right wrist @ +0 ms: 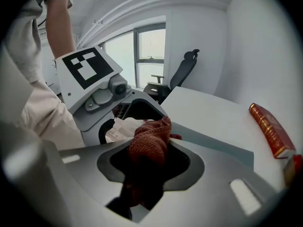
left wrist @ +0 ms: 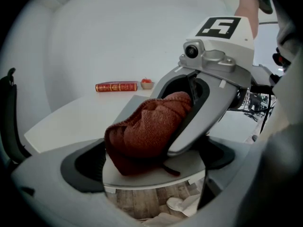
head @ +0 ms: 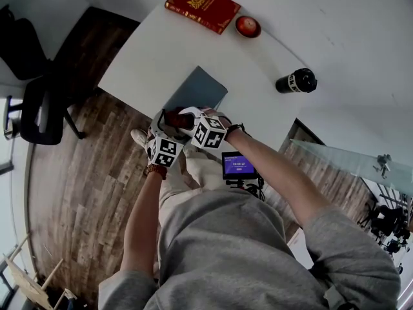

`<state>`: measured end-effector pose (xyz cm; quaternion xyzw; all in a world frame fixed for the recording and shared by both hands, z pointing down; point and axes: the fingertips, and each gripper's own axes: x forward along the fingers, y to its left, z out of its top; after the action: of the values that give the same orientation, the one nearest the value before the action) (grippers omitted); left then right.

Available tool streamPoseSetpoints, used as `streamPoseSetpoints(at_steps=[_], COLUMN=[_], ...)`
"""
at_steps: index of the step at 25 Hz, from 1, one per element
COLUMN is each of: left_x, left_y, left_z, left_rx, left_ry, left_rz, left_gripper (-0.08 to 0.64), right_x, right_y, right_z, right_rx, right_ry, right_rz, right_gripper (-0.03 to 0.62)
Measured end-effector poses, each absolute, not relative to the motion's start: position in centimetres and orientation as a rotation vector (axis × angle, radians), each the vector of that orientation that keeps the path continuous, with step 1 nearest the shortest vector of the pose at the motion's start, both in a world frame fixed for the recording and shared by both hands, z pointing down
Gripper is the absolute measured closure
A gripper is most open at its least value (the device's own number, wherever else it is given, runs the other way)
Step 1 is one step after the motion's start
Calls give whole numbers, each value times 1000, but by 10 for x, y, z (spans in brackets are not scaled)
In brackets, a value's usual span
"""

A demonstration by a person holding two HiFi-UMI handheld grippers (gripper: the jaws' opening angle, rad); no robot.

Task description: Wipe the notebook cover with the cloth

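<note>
A grey-blue notebook (head: 197, 89) lies flat on the white table (head: 148, 50), just beyond my two grippers. My right gripper (head: 186, 117) is shut on a bunched rust-red knitted cloth (head: 175, 117) at the table's near edge. In the right gripper view the cloth (right wrist: 149, 145) fills the gap of the right gripper (right wrist: 147, 174). My left gripper (head: 164, 123) sits close beside it. In the left gripper view the cloth (left wrist: 147, 126) and the right gripper's jaws lie in front of the left gripper (left wrist: 151, 186), whose jaws stand apart with floor showing between them.
A red hardback book (head: 202, 6) lies at the table's far edge beside a small red bowl (head: 248, 26). A black bottle (head: 297, 81) lies at the right. Black office chairs (head: 39, 108) stand on the wooden floor at left.
</note>
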<state>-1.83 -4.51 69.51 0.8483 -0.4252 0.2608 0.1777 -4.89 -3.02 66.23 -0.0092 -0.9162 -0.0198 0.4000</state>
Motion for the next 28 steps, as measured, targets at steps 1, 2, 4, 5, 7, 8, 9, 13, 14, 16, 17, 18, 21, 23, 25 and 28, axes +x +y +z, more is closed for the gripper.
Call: streamPoseSetpoints(at_steps=[1,2,4,5,7,8,9,13,14,16,17,18,21,23,25,28], left_x=[-18,-18,-17,-17,-18,-19,-20,-22,-23,-25,-26,-28,-28,-27,-25,-24], left_y=[-45,-46,-45,-45,-46,-46,-46,-45,-43,-38,-36,-33,-23,-20,-21,-39], left_z=[694,694,694,695,695,696,696,691,688,684,683,681,669,654,634,601], left_rx=[2403,2404,2402,2401,2400,2397,2393,2359,2345,2321,2308,2293,2276,2290,2329,2436], left_ry=[-1203,-1204,-1199,-1196,-1193,-1190,-1185,-1119,-1078,-977,-923,-869,-701,-573,-459,-372], left_rz=[737,737,742,745,753,759,767,790,803,831,834,829,775,728,686,655], left_gripper=[-44,-44,-44,-44,-44,-44,-44,-44,-44,-43,-43,-40,-24,-5,14,46], right_x=[-50,-50,-51,-51,-52,-53,-53,-52,-51,-45,-41,-37,-24,-15,-7,7], right_y=[-28,-25,-21,-21,-21,-22,-22,-28,-30,-35,-40,-46,-67,-82,-93,-111], right_z=[662,662,662,663,663,663,663,658,656,645,638,630,599,577,555,524], right_rx=[-40,-58,-92,-105,-126,-133,-138,-110,-100,-78,-60,-35,89,205,331,531], right_ry=[-2318,-2317,-2311,-2308,-2306,-2306,-2306,-2321,-2326,-2338,-2348,-2365,-2446,-2506,-2553,-2597], right_rz=[-47,-47,-55,-54,-23,5,38,201,253,346,380,412,499,523,529,503], right_gripper=[431,431,431,431,430,428,426,414,411,405,402,400,396,394,393,393])
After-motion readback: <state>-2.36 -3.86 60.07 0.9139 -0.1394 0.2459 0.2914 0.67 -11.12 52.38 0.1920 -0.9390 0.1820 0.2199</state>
